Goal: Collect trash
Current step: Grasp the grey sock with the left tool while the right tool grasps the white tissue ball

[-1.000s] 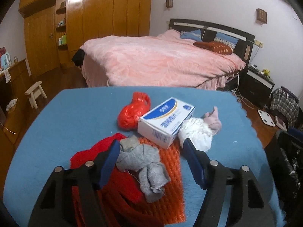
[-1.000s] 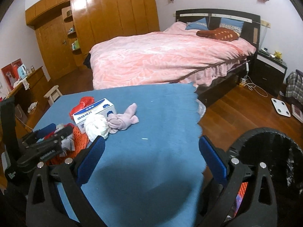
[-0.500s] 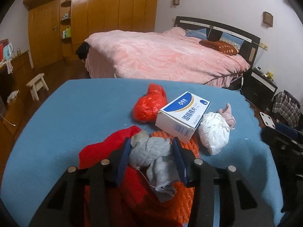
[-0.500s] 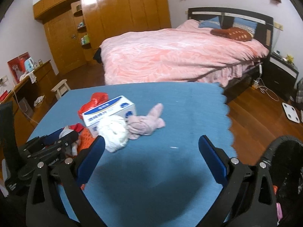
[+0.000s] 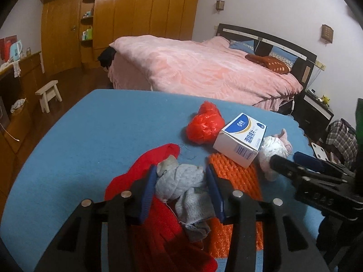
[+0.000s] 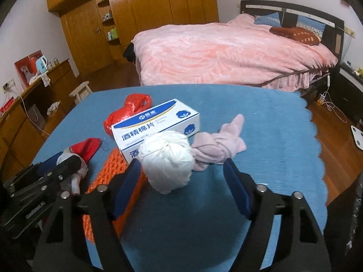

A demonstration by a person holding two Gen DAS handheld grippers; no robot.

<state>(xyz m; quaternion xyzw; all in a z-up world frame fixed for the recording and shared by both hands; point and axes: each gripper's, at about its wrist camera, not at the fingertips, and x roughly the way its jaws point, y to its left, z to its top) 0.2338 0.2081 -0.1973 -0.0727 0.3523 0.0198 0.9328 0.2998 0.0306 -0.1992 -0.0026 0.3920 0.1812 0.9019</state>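
Trash lies on a blue table cover [image 5: 95,136] in a bedroom with a pink bed [image 5: 204,68] and wooden wardrobes [image 5: 140,11] — the left gripper [image 5: 181,181] is clamped on a grey rag [image 5: 183,181], which trails lengthwise back toward the camera over a red cloth [image 5: 147,165] and orange netting [image 5: 238,176]. In the right view the right gripper [image 6: 181,174] is closing around a white wad [image 6: 168,158] — pads not yet touching — in front of a box [image 6: 156,124].

Warm, dim indoor light fills both views, with glare streaking the glossy honey-brown wooden wardrobe doors [image 5: 145,11] far beyond the jaws. Fisheye bending curves the room toward black corners. A soft shadow darkens the blue felt table cover [image 6: 261,117] between the right wrist's jaws. Nearby parts stay fairly sharp; distant detail is soft and grainy.
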